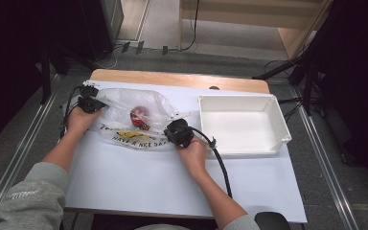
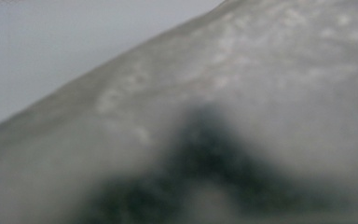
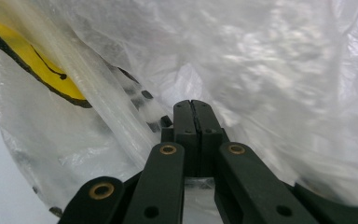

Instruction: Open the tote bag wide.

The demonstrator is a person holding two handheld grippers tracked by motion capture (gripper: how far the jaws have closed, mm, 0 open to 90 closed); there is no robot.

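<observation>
A clear plastic bag (image 1: 124, 108) with a yellow smiley and black lettering lies on the white table sheet, with a red item (image 1: 139, 117) inside it. My left gripper (image 1: 98, 104) is at the bag's left edge. In the left gripper view the bag's film (image 2: 261, 70) lies blurred over the lens, and the dark jaws of my left gripper (image 2: 205, 121) meet in a peak. My right gripper (image 1: 172, 132) is at the bag's near right edge. In the right gripper view my right gripper (image 3: 196, 109) has its jaws pressed together, with the bag's film (image 3: 261, 60) bunched around them.
A white rectangular bin (image 1: 249, 149) stands to the right of the bag, beside my right hand. The table sheet (image 1: 139, 182) stretches toward me. The right gripper's cable (image 1: 223, 170) trails back along my forearm.
</observation>
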